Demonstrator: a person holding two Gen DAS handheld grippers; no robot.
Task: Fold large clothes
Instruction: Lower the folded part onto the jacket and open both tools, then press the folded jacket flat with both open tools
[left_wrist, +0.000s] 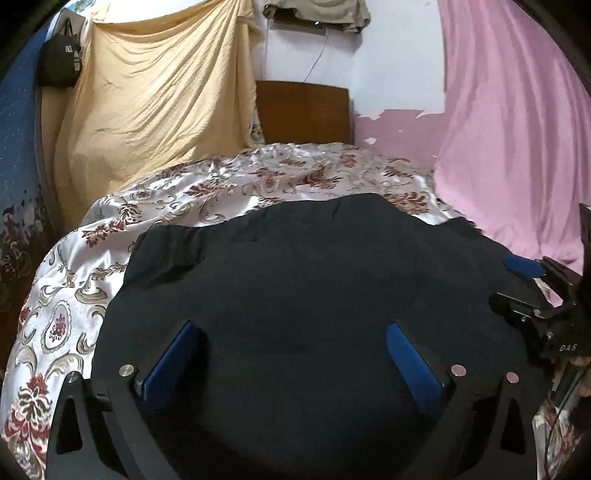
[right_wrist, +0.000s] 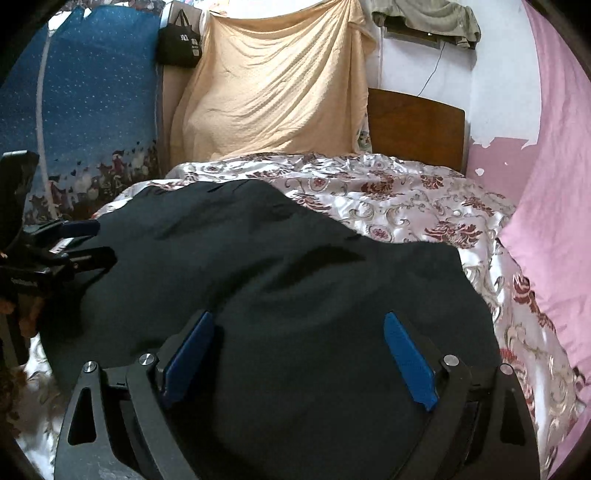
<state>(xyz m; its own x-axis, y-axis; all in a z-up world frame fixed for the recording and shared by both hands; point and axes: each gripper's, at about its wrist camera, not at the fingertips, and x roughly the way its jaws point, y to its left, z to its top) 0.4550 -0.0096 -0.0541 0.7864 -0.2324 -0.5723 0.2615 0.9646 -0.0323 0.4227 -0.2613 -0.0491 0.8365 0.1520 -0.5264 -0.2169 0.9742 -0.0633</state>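
Both the left gripper (left_wrist: 291, 343) and right gripper (right_wrist: 299, 332) gape wide, holding nothing, black garment (left_wrist: 314, 266) flat on bedspread (left_wrist: 74, 306) directly under and ahead, spanning across both.

Dark garment (left_wrist: 295, 280) flat, open above; pink curtain (left_wrist: 517, 147) crowds right, headboard (left_wrist: 303, 110) beyond.

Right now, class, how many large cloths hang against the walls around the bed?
3: a yellow textured cloth behind the bed, a blue starry cloth at left, a pink smooth cloth at right. Others may hang out of view.
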